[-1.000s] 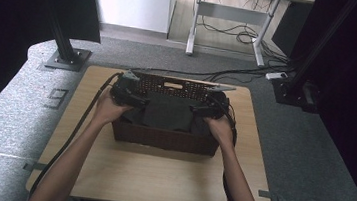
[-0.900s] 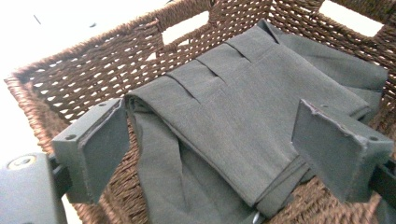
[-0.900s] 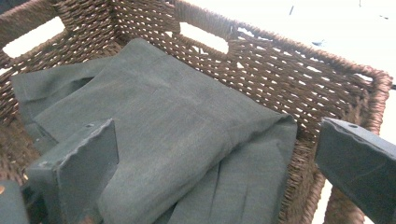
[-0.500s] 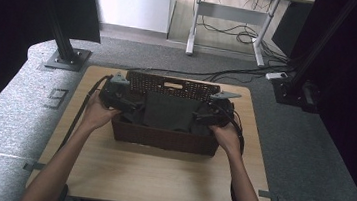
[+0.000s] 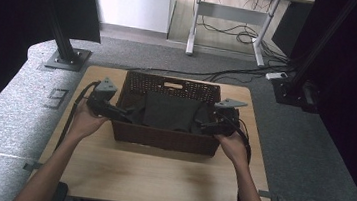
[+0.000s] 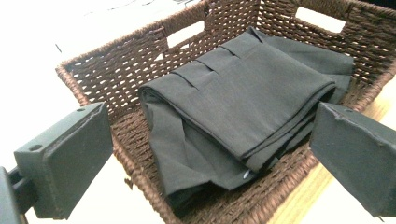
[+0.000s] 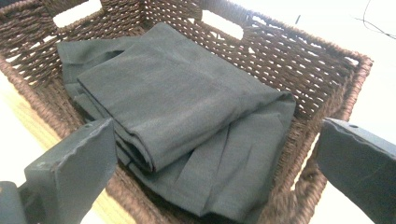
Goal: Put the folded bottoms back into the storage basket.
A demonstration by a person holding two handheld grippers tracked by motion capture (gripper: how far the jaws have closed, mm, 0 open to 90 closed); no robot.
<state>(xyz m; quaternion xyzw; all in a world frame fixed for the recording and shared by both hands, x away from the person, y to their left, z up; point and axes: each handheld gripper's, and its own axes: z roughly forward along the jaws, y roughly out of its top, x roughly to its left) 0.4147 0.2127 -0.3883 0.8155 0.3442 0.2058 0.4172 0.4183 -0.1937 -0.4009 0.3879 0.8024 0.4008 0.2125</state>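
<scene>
Both Grippers Backed Out to Basket Ends, Folded Cloth Left Inside

Withdrawn since the earlier frame: left gripper (image 5: 117, 114) and right gripper (image 5: 206, 126), moved from over the middle of the wicker basket (image 5: 162, 138) out to its two short ends. Jaws on both found spread wide and empty in each gripper view, nothing between them. Folded dark cloth (image 5: 167, 112) noted lying flat on the basket floor, roughly central, top fold neat; lower layer (image 6: 187, 158) spilled toward one wall, with a loose corner against the weave. Basket found square on the desk (image 5: 158, 179), near its far edge.

Judged step in hand: release and retreat after placing the cloth. Recommended for doing it well: backed away level and straight, jaws kept spread until clear of the rim, no dragging across the top fold. Rim contact to be avoided, basket being light and likely to slide. Loose lower layer worth tucking only if neatness required.
</scene>
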